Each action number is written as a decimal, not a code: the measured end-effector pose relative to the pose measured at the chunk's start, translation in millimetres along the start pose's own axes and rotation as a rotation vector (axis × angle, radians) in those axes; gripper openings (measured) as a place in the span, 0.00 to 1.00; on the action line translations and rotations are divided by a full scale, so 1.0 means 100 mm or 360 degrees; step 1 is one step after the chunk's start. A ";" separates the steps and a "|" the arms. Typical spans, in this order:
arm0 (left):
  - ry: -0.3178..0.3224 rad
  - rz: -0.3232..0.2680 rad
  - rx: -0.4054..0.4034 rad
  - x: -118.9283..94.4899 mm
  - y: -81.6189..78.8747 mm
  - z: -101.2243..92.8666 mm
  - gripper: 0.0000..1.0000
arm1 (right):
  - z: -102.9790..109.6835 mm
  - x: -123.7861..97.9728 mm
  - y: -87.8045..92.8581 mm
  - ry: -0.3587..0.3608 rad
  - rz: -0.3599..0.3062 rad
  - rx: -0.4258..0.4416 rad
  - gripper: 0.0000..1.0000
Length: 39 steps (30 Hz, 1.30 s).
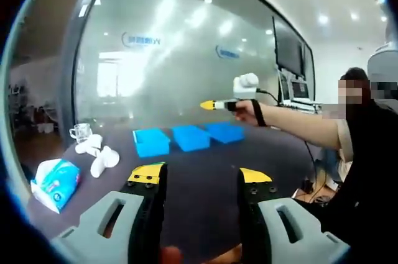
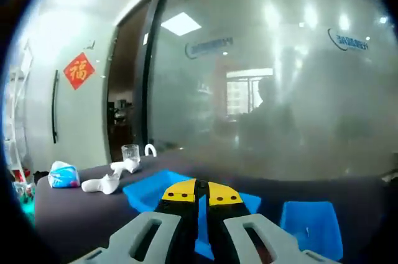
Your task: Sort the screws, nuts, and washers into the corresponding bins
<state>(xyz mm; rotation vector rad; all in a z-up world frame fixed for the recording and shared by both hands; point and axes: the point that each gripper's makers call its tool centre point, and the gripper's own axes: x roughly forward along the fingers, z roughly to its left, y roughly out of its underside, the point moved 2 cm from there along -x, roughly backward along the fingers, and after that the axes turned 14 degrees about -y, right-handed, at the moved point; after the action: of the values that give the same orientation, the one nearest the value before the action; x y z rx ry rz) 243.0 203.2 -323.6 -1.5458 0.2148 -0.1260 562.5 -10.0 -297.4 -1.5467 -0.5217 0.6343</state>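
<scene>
Right gripper poised above the bins, left gripper hanging back over the table.

Three shallow bright-blue plastic bins (image 1: pixel 189 137) sit in a row on the dark table (image 1: pixel 205 183), their row running across the far side from the left gripper (image 1: pixel 202 175). That gripper's yellow-tipped jaws stand wide apart with nothing between them, well short of the bins. The right gripper (image 2: pixel 201 194) is the nearer one: the left gripper view shows it held out just above the row's right end, and its own view looks down on the bins close below. Its jaws are pressed together; whether a small screw, nut or washer is pinched there I cannot tell. No loose hardware is discernible beside the bins.
</scene>
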 end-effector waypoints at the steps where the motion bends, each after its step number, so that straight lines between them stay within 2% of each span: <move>1: -0.0004 0.0000 -0.0001 0.00 0.00 0.00 0.43 | -0.05 0.06 0.02 0.0012 0.0014 0.0000 0.02; 9: -0.0049 -0.0006 -0.0011 -0.03 -0.02 0.06 0.43 | -0.21 0.35 0.12 0.0048 0.0106 -0.0018 0.02; 15: -0.0050 -0.0006 -0.0015 -0.04 -0.02 0.05 0.43 | -0.23 0.43 0.20 0.0049 0.0145 -0.0018 0.02; 18: -0.0046 -0.0003 -0.0014 -0.04 -0.02 0.04 0.43 | -0.23 0.44 0.22 0.0041 0.0165 -0.0052 0.06; 20: -0.0040 -0.0001 -0.0013 -0.03 -0.03 0.03 0.43 | -0.23 0.44 0.22 0.0040 0.0171 -0.0060 0.17; 22: -0.0040 -0.0001 -0.0004 -0.03 -0.03 0.02 0.43 | -0.20 0.40 0.25 0.0016 0.0182 -0.0061 0.21; 30: -0.0012 -0.0008 -0.0035 0.00 -0.04 0.00 0.43 | -0.05 0.15 0.28 -0.0063 0.0160 -0.0040 0.23; 33: 0.0004 -0.0018 -0.0039 0.01 -0.05 -0.02 0.43 | 0.08 -0.04 0.27 -0.0120 0.0116 -0.0007 0.23; 39: 0.0043 -0.0009 -0.0025 0.06 -0.04 -0.06 0.43 | 0.41 -0.45 0.32 -0.0226 0.0092 -0.0050 0.24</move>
<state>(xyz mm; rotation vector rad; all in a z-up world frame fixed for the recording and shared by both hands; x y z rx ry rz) 247.9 196.1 -319.8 -1.5611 0.2334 -0.1505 500.3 -12.5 -326.2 -1.5576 -0.5981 0.7878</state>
